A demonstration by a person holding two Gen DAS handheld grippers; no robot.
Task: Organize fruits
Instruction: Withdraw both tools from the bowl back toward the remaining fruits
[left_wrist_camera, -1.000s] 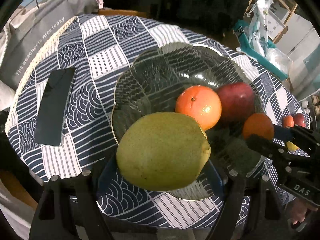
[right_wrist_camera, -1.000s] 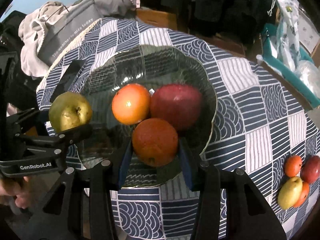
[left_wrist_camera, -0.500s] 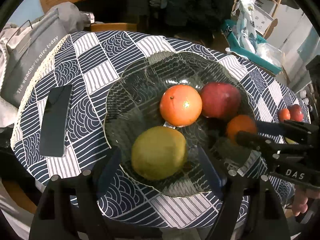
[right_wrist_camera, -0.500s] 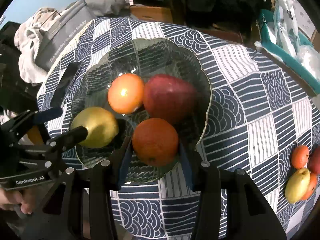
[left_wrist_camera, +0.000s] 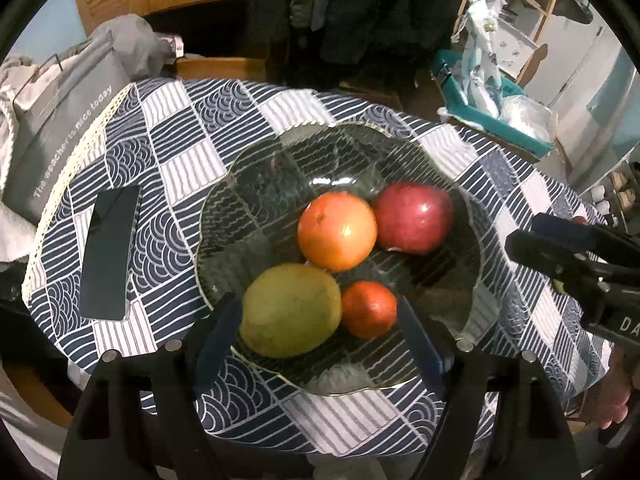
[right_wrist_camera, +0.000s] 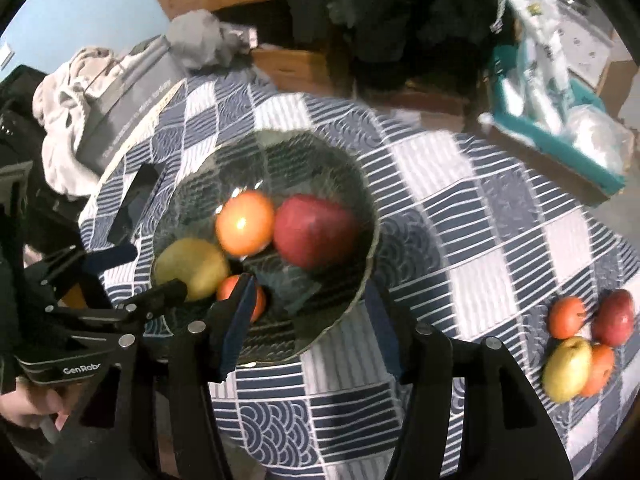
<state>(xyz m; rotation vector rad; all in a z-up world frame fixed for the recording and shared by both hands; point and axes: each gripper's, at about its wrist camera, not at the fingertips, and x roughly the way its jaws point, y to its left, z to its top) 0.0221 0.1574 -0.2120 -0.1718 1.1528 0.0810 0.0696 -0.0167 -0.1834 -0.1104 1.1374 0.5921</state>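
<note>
Fruits (left_wrist_camera: 337, 237) sit in the glass bowl (left_wrist_camera: 460, 184); left jaws wide and empty, right jaws opening, empty.

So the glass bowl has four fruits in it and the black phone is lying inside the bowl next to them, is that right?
Not quite. The glass bowl does hold four fruits, but the black phone is not inside it: it lies flat on the patterned tablecloth, apart from the bowl on its left. The left wrist view shows this clearly.

Glass bowl (left_wrist_camera: 436, 148) holds four fruits; the green one (left_wrist_camera: 290, 310) is perhaps a pear.
</note>
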